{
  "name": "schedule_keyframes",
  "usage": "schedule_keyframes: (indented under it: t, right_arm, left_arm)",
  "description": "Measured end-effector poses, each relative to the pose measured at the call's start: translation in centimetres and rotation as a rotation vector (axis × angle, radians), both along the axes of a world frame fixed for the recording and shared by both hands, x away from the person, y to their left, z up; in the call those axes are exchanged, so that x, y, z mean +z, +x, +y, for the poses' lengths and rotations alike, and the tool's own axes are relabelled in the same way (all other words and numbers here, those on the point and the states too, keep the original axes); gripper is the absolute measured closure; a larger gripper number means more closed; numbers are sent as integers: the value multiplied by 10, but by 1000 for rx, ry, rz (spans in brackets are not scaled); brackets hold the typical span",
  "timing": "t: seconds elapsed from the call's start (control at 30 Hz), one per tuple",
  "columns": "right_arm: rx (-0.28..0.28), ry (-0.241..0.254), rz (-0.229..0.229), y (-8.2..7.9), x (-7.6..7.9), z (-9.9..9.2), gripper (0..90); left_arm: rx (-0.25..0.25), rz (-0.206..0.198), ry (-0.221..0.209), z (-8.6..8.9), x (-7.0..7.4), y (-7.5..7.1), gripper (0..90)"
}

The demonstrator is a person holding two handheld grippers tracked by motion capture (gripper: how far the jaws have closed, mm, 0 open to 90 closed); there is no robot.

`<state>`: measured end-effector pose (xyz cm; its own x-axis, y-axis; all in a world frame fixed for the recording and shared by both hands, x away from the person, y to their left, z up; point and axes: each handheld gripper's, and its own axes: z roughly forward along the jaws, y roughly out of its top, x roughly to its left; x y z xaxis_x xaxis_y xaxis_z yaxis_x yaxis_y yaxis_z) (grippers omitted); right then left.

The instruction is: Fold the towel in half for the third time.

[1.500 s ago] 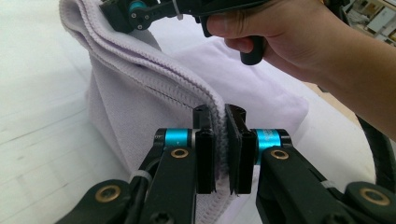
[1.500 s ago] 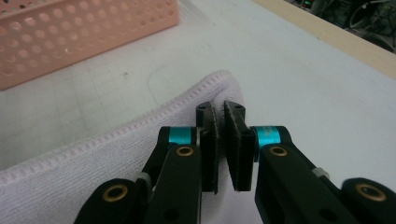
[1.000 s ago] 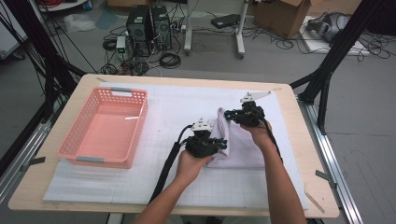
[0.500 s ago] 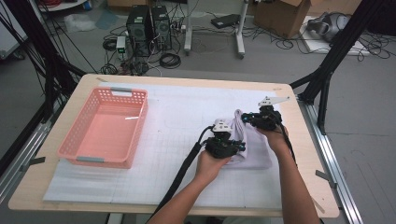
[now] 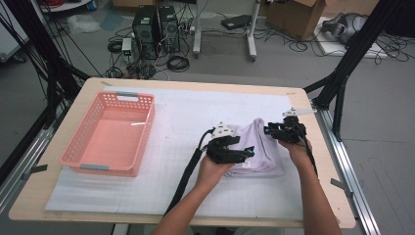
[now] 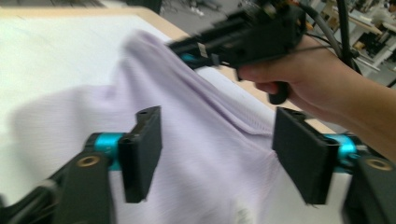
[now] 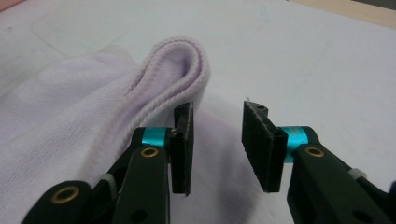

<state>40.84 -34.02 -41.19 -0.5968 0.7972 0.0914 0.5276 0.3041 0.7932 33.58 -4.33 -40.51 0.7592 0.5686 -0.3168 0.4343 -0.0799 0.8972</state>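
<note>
Garment: pale lilac folded garment (image 5: 257, 149) lies on white mat (image 5: 176, 122), right half of bench (image 5: 88, 88), between the two grippers.
Garment detail: ribbed hem fold (image 7: 180, 63) stands up in a loop, seen in right gripper view; small white tag near front edge in high view.
Left gripper: left gripper (image 6: 217, 156) sits at garment's left front edge, over the cloth; jaws have just been opening, now stand wide apart, cloth lies below and between them, pads not pressing it.
Right gripper: right gripper (image 7: 217, 135) at garment's far right corner; jaws have just been opening, now parted with a clear gap, ribbed fold just beside the left pad, not pinched.
Hands: person's hands hold both grippers from the near side, forearms come in from bottom of high view.
Basket: pink plastic basket (image 5: 78, 142) on left side of bench, well apart from garment.
Background: computer towers (image 5: 156, 24) and cables on floor beyond bench.
</note>
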Motion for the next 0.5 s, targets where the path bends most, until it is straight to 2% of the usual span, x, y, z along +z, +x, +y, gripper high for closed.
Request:
schedule_keyframes:
  t: [0.13, 0.23, 0.37, 0.5]
  right_arm:
    - [-42, 7, 24, -9, 2, -10, 582]
    - [-90, -5, 7, -18, 7, -14, 576]
    - [-94, 4, 1, -32, 12, -18, 575]
    - [-76, 11, -6, -51, 16, -15, 560]
  left_arm:
    - [30, -15, 11, 25, -7, 4, 312]
    - [42, -20, 28, 40, -14, 5, 300]
    - [66, -12, 43, 62, -23, 5, 262]
    - [103, -21, 41, 81, -28, 3, 217]
